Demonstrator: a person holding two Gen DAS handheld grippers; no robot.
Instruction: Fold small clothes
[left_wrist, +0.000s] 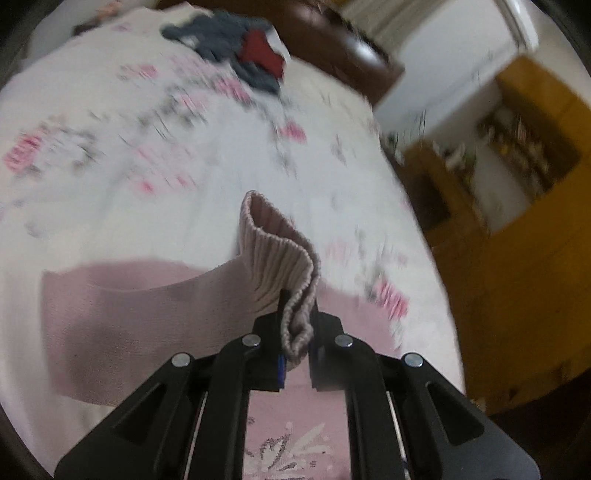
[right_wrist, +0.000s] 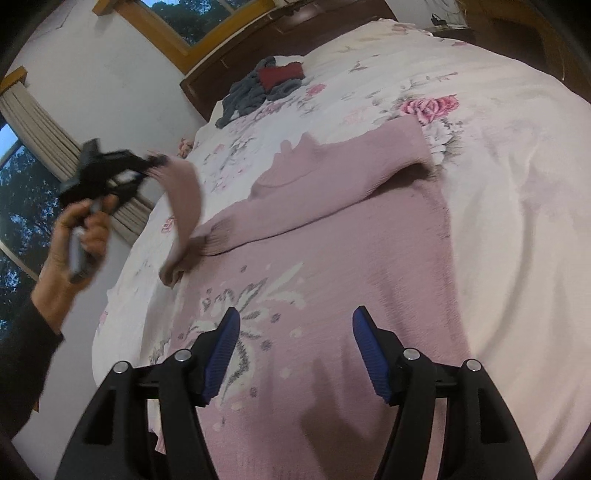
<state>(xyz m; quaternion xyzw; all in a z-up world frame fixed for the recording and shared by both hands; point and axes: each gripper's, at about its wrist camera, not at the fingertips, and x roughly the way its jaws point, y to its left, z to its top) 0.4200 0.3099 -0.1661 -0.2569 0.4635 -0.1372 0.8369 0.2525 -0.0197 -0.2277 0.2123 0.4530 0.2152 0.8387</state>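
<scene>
**Sleeve cuff lifted off the bed**

The left hand-held gripper (left_wrist: 297, 332) pinches the ribbed cuff (left_wrist: 284, 258) of the pink sweater (right_wrist: 332, 266) — the sleeve hangs up off the floral bedspread (right_wrist: 498, 147). The right hand-held gripper (right_wrist: 293, 354) hovers spread wide over the sweater's body, which lies flat just ahead — darker clothes (right_wrist: 258, 88) sit far beyond.

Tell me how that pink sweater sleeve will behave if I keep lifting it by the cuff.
Likely floppy: the sleeve droops in a curve from the left gripper, whose jaws pinch the ribbed cuff. Probably light, since a small pinch holds it. The knit sweater may drag or bunch on the bedspread. The right gripper is open and could pin it.
</scene>
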